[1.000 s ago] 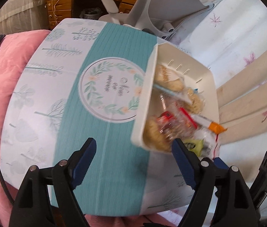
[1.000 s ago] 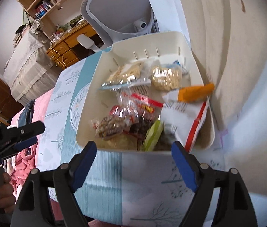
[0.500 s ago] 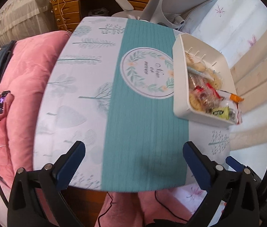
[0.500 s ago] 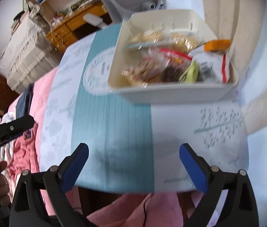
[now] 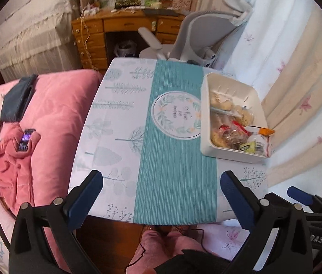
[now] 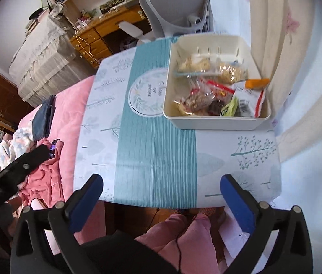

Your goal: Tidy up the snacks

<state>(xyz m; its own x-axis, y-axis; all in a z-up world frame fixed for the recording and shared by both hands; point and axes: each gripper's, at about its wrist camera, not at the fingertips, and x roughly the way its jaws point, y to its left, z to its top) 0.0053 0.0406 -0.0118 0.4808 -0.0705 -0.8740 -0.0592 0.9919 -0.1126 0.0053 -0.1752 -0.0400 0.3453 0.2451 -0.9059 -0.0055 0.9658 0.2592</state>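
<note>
Both my grippers, left [image 5: 161, 196] and right [image 6: 161, 196], hang spread wide and empty above the near edge of the table [image 6: 156, 159]. Well ahead, the white bin [image 6: 215, 121] full of wrapped snacks [image 6: 209, 91] sits at the table's far right side.

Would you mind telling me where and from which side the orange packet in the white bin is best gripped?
I would grip the orange packet by its free end, which pokes over the white bin's right rim, coming from above on the curtain side with the right gripper. That end sits clear of the other snacks, so the fingers can probably close across it.
</note>
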